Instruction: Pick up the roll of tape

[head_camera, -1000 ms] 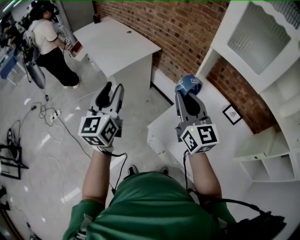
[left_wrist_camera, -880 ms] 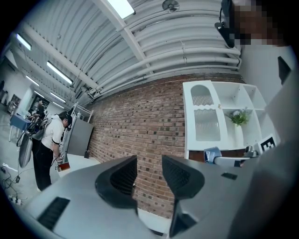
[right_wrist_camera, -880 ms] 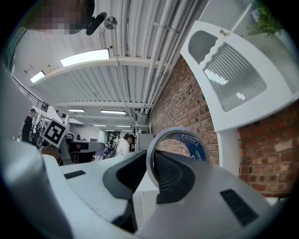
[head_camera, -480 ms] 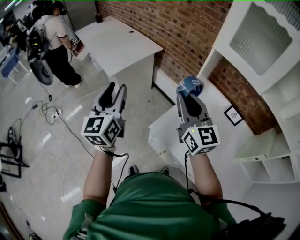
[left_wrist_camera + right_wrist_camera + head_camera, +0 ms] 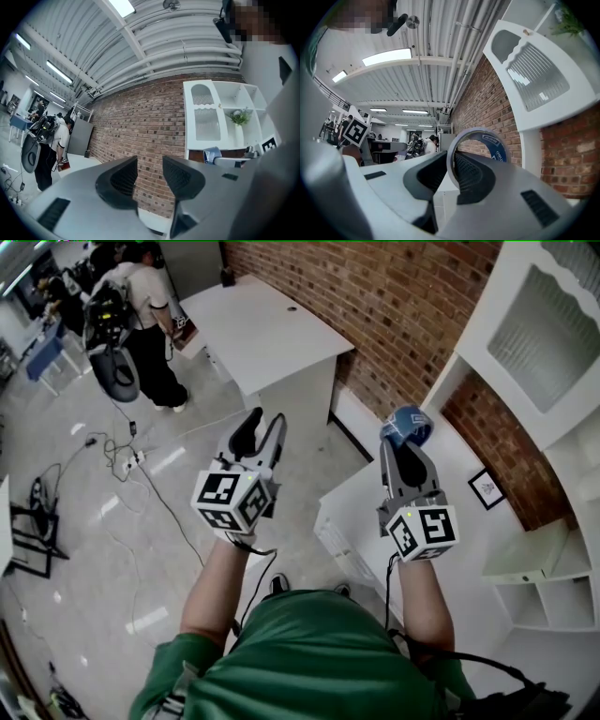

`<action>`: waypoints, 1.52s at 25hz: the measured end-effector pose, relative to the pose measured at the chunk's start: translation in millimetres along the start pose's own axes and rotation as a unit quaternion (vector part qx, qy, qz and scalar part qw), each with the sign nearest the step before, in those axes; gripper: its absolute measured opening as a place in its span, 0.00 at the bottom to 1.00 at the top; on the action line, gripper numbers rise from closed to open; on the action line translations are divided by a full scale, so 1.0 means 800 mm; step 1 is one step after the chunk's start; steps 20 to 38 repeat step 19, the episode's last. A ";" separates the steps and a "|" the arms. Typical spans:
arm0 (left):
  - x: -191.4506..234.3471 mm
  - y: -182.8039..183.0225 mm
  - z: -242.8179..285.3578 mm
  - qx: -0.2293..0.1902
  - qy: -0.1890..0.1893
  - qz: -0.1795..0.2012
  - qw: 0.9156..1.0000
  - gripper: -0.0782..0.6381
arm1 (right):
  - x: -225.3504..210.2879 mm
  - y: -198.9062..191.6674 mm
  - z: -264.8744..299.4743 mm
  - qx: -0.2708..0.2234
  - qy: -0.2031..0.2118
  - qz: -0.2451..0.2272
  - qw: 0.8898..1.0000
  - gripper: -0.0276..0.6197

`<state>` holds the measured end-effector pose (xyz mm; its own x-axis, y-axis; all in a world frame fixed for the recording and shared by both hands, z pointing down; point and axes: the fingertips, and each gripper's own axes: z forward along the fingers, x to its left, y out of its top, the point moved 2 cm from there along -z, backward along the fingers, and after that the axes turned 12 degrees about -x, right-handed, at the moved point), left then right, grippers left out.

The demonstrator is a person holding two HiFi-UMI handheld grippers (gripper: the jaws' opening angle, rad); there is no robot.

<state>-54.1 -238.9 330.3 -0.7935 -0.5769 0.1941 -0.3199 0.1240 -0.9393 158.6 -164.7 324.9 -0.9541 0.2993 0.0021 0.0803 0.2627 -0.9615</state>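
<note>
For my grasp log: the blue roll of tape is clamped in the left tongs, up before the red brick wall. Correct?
No: the blue roll of tape is clamped in the right tongs, up before the red brick wall, as the right gripper view shows. The left tongs are open, empty.

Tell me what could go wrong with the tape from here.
The right gripper pinches only a narrow stretch of the roll of tape, and most of the ring sticks out past the jaws, so it may pivot or slip. It hangs in the air near the white counter's edge; dropped, it could roll onto the floor.
</note>
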 end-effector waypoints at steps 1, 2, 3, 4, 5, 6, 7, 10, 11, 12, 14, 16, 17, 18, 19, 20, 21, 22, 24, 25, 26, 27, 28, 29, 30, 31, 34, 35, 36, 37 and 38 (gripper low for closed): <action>0.002 0.001 -0.001 0.000 0.000 0.000 1.000 0.36 | 0.002 -0.001 0.001 0.000 -0.001 0.002 1.000 0.14; 0.005 0.002 -0.002 0.001 0.001 0.001 1.000 0.36 | 0.004 -0.002 0.003 0.001 0.000 0.003 1.000 0.14; 0.008 0.002 -0.004 0.002 0.002 0.001 1.000 0.36 | 0.007 -0.004 0.004 0.001 0.000 0.004 1.000 0.14; 0.011 0.002 -0.005 0.003 0.003 0.001 1.000 0.36 | 0.009 -0.005 0.005 0.002 0.001 0.005 1.000 0.14; 0.012 0.001 -0.007 0.004 0.004 0.001 1.000 0.36 | 0.010 -0.007 0.005 0.004 0.002 0.004 1.000 0.14; 0.013 0.000 -0.008 0.005 0.005 0.001 1.000 0.36 | 0.012 -0.009 0.005 0.006 0.003 0.003 1.000 0.14; 0.013 -0.001 -0.010 0.006 0.006 0.001 1.000 0.36 | 0.014 -0.011 0.004 0.008 0.005 0.002 1.000 0.14; 0.017 -0.001 -0.012 0.007 0.008 0.001 1.000 0.36 | 0.022 -0.014 0.006 0.011 0.012 -0.001 1.000 0.14; 0.018 0.001 -0.012 0.007 0.009 0.001 1.000 0.36 | 0.024 -0.014 0.007 0.012 0.014 -0.001 1.000 0.14; 0.020 0.002 -0.012 0.006 0.010 0.001 1.000 0.36 | 0.026 -0.013 0.009 0.011 0.015 -0.001 1.000 0.14; 0.023 0.005 -0.012 0.006 0.011 0.002 1.000 0.36 | 0.029 -0.010 0.012 0.009 0.017 -0.001 1.000 0.14; 0.024 0.004 -0.014 0.006 0.011 0.002 1.000 0.36 | 0.030 -0.009 0.013 0.007 0.017 -0.001 1.000 0.14; 0.025 0.003 -0.014 0.006 0.012 0.002 1.000 0.36 | 0.030 -0.009 0.013 0.006 0.017 -0.001 1.000 0.14; 0.025 0.002 -0.015 0.007 0.012 0.002 1.000 0.36 | 0.030 -0.009 0.012 0.006 0.017 -0.001 1.000 0.14; 0.024 0.002 -0.015 0.007 0.012 0.002 1.000 0.36 | 0.030 -0.009 0.012 0.005 0.017 -0.001 1.000 0.14; 0.024 0.002 -0.015 0.007 0.012 0.002 1.000 0.36 | 0.030 -0.009 0.012 0.005 0.017 -0.001 1.000 0.14; 0.024 0.002 -0.015 0.007 0.012 0.002 1.000 0.36 | 0.030 -0.009 0.012 0.005 0.017 -0.001 1.000 0.14; 0.024 0.002 -0.015 0.007 0.012 0.002 1.000 0.36 | 0.030 -0.009 0.012 0.005 0.017 -0.001 1.000 0.14; 0.024 0.002 -0.015 0.007 0.012 0.002 1.000 0.36 | 0.030 -0.009 0.012 0.005 0.017 -0.001 1.000 0.14; 0.024 0.002 -0.015 0.007 0.012 0.002 1.000 0.36 | 0.030 -0.009 0.012 0.005 0.017 -0.001 1.000 0.14; 0.024 0.002 -0.015 0.007 0.012 0.002 1.000 0.36 | 0.030 -0.009 0.012 0.005 0.017 -0.001 1.000 0.14; 0.024 0.002 -0.015 0.007 0.012 0.002 1.000 0.36 | 0.030 -0.009 0.012 0.005 0.017 -0.001 1.000 0.14; 0.024 0.002 -0.015 0.007 0.012 0.002 1.000 0.36 | 0.030 -0.009 0.012 0.005 0.017 -0.001 1.000 0.14; 0.024 0.002 -0.015 0.007 0.012 0.002 1.000 0.36 | 0.030 -0.009 0.012 0.005 0.017 -0.001 1.000 0.14; 0.024 0.002 -0.015 0.007 0.012 0.002 1.000 0.36 | 0.030 -0.009 0.012 0.005 0.017 -0.001 1.000 0.14; 0.024 0.002 -0.015 0.007 0.012 0.002 1.000 0.36 | 0.030 -0.009 0.012 0.005 0.017 -0.001 1.000 0.14; 0.024 0.002 -0.015 0.007 0.012 0.002 1.000 0.36 | 0.030 -0.009 0.012 0.005 0.017 -0.001 1.000 0.14; 0.024 0.002 -0.015 0.007 0.012 0.002 1.000 0.36 | 0.030 -0.009 0.012 0.005 0.017 -0.001 1.000 0.14; 0.024 0.002 -0.015 0.007 0.012 0.002 1.000 0.36 | 0.030 -0.009 0.012 0.005 0.017 -0.001 1.000 0.14; 0.024 0.002 -0.015 0.007 0.012 0.002 1.000 0.36 | 0.030 -0.009 0.012 0.005 0.017 -0.001 1.000 0.14; 0.024 0.002 -0.015 0.007 0.012 0.002 1.000 0.36 | 0.030 -0.009 0.012 0.005 0.017 -0.001 1.000 0.14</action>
